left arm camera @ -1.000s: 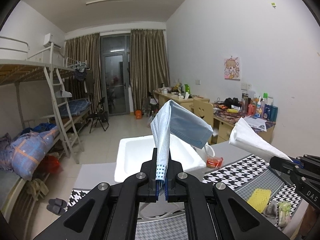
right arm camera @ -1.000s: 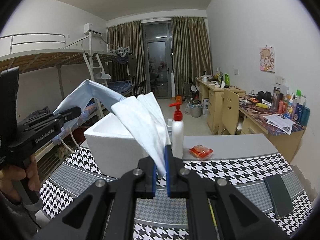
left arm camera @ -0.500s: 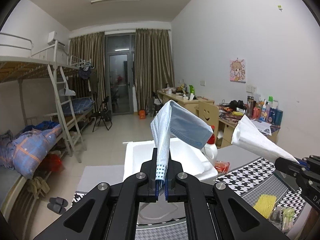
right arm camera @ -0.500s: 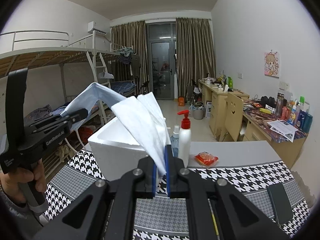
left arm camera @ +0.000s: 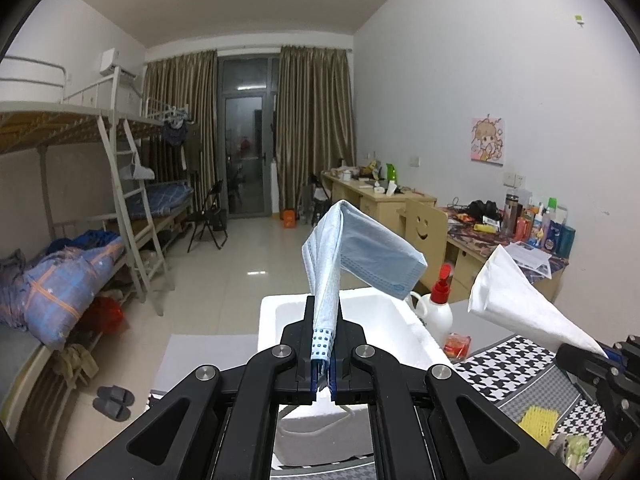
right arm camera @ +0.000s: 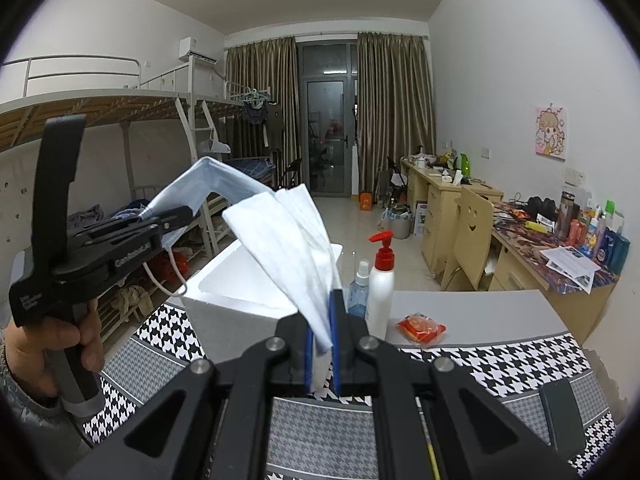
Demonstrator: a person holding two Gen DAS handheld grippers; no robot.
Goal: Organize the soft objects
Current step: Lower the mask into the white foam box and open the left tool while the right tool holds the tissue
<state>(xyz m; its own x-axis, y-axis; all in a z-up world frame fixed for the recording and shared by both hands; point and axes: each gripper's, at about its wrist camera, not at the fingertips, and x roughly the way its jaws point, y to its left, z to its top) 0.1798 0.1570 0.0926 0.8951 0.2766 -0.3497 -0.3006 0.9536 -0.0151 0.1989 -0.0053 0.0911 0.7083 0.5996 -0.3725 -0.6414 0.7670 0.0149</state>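
- Foam box (left arm camera: 404, 322): a white, open-topped styrofoam container stands on the table with the houndstooth cloth (right arm camera: 496, 364). In the left wrist view its hollow lies straight ahead of the fingers, and the part of the inside that shows holds nothing; the bottom is hidden behind the gripper.
- Left gripper (left arm camera: 323, 354): clenched on a blue surgical mask (left arm camera: 360, 254), pinched at one end. The mask stands up from the jaws, folds over at the top and droops to the right, above the box and not touching it. In the right wrist view one white ear loop (right arm camera: 168, 276) dangles under the gripper, and a bare hand (right arm camera: 60, 344) grips its handle.
- Right gripper (right arm camera: 322, 354): clamped on a white paper tissue (right arm camera: 288, 248), which fans up and leftward from the blue pads, in the air in front of the box's near corner.
- White pump bottle with red top (right arm camera: 380, 284): upright on the table just right of the box, with a small clear blue spray bottle (right arm camera: 358, 290) close at its left side.
- Red-orange packet (right arm camera: 421, 326): lies flat on the grey tabletop, right of the pump bottle.
- Dark phone (right arm camera: 562, 416): flat on the cloth at the right edge.
- Yellow scrub pad (left arm camera: 536, 426): on the cloth under the right gripper in the left wrist view, beside a small greenish packet (left arm camera: 574, 448) I cannot identify.
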